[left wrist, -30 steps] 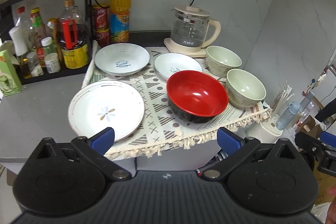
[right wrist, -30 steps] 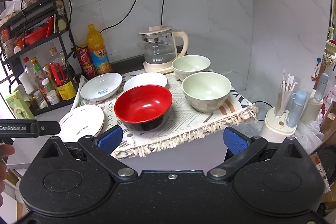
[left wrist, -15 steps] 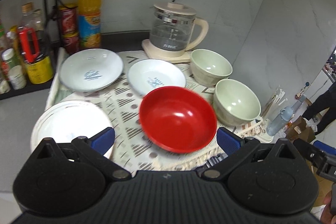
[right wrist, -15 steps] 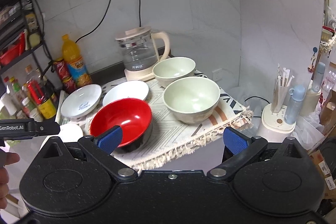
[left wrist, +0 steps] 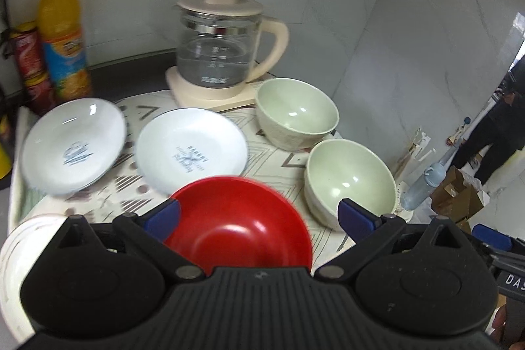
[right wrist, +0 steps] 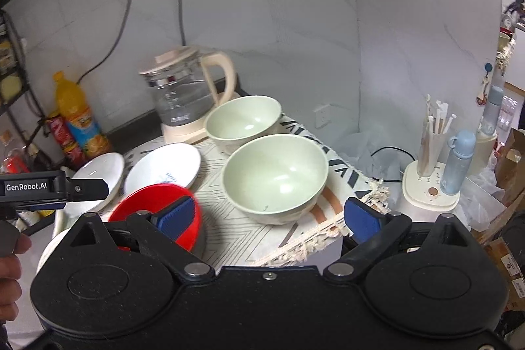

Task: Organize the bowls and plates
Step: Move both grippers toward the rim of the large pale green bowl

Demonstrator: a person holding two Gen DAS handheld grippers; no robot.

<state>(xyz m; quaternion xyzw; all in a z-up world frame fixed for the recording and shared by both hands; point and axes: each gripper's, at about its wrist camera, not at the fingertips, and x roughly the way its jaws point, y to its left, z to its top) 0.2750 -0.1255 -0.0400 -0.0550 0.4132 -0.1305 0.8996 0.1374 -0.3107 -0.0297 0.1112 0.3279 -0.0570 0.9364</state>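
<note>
A red bowl [left wrist: 242, 218] sits at the front of a patterned cloth [left wrist: 272, 159], right before my open, empty left gripper [left wrist: 259, 215]. Two pale green bowls stand to the right: the near one [left wrist: 351, 182] and the far one [left wrist: 295, 117]. Two white plates with blue print lie behind: the left one [left wrist: 72, 146] and the middle one [left wrist: 192, 149]. A large white plate [left wrist: 19, 248] shows at lower left. My right gripper [right wrist: 269, 215] is open and empty, just in front of the near green bowl [right wrist: 275, 176]. The red bowl [right wrist: 157, 202] sits behind its left finger.
A glass kettle [left wrist: 220, 54] on a cream base stands behind the bowls. An orange juice bottle [left wrist: 62, 34] and red cans [left wrist: 29, 64] stand at back left. A blue bottle [right wrist: 459, 159] and a holder of sticks [right wrist: 430, 140] stand right of the counter edge.
Both grippers have moved forward and to the right, closer to the dishes. The red bowl now lies between the left fingers' line; the near green bowl fills the right view.
</note>
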